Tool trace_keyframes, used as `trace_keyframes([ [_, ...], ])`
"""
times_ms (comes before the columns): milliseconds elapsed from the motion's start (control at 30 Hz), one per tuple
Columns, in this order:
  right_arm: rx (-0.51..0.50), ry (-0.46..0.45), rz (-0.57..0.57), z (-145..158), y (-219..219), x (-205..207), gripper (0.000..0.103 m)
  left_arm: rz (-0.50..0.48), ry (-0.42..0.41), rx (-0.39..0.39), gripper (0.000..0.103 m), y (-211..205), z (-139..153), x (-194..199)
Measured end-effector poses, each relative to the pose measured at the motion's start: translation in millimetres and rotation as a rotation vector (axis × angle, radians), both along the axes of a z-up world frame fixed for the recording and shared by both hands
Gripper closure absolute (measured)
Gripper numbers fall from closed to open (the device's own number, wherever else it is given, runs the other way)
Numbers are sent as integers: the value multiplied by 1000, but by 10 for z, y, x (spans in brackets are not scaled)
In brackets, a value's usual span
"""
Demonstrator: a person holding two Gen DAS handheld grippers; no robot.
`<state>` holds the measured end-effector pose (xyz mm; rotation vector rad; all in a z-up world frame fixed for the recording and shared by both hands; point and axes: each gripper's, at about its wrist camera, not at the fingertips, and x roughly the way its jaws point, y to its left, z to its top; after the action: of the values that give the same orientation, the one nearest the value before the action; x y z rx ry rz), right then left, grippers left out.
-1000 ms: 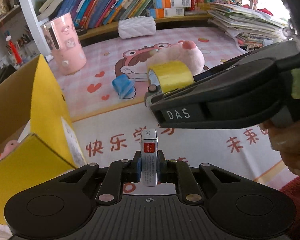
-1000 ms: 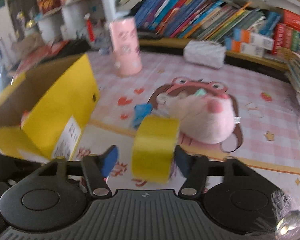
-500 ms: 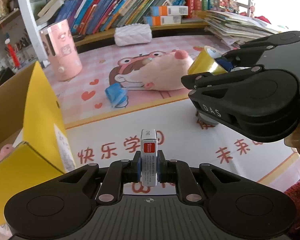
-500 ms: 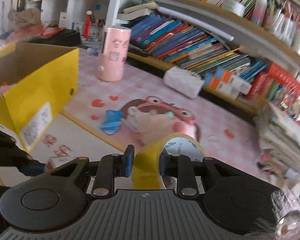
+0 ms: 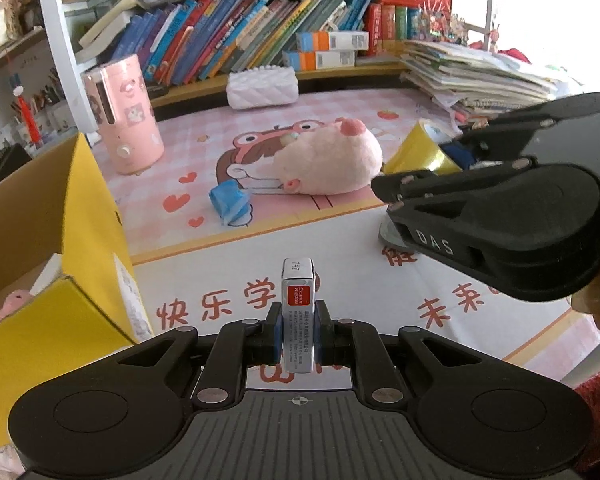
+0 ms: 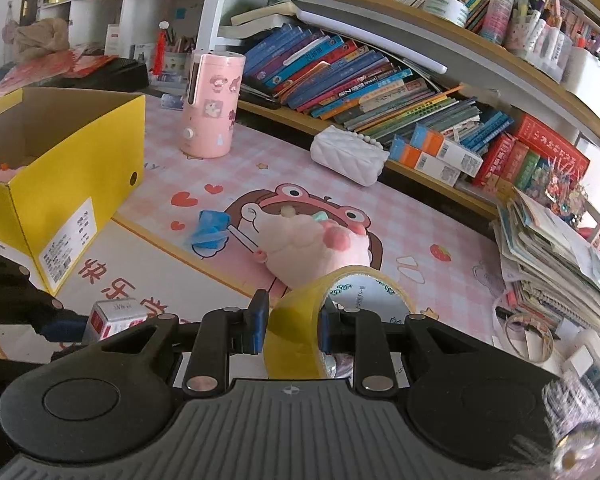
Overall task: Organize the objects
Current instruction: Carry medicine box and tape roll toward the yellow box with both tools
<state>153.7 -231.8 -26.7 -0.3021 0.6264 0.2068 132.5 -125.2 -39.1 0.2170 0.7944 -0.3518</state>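
Now left hand-held gripper [image 5: 298,330] clamps small box [image 5: 298,312] above desk [image 5: 360,248]; right hand-held gripper [image 6: 292,328] clamps yellow tape roll [image 6: 300,332]. Carry both level over yellow carton [image 6: 80,168] before releasing.

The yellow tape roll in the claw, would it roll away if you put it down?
Probably, if set on its round edge: the yellow tape roll is a hoop. Laid flat, it should stay. It looks stiff, keeping its ring shape while the right claw pinches its wall, and probably light, being hollow.
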Motion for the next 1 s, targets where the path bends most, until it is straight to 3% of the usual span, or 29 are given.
trace_keyframes([
  [467,38,18,-91,130,431,-628,80,-36,-45,-39,90,601,126,-537],
  [1000,111,130,-6,35,1359,-1429,80,72,-31,-42,90,1622,147,-1297],
])
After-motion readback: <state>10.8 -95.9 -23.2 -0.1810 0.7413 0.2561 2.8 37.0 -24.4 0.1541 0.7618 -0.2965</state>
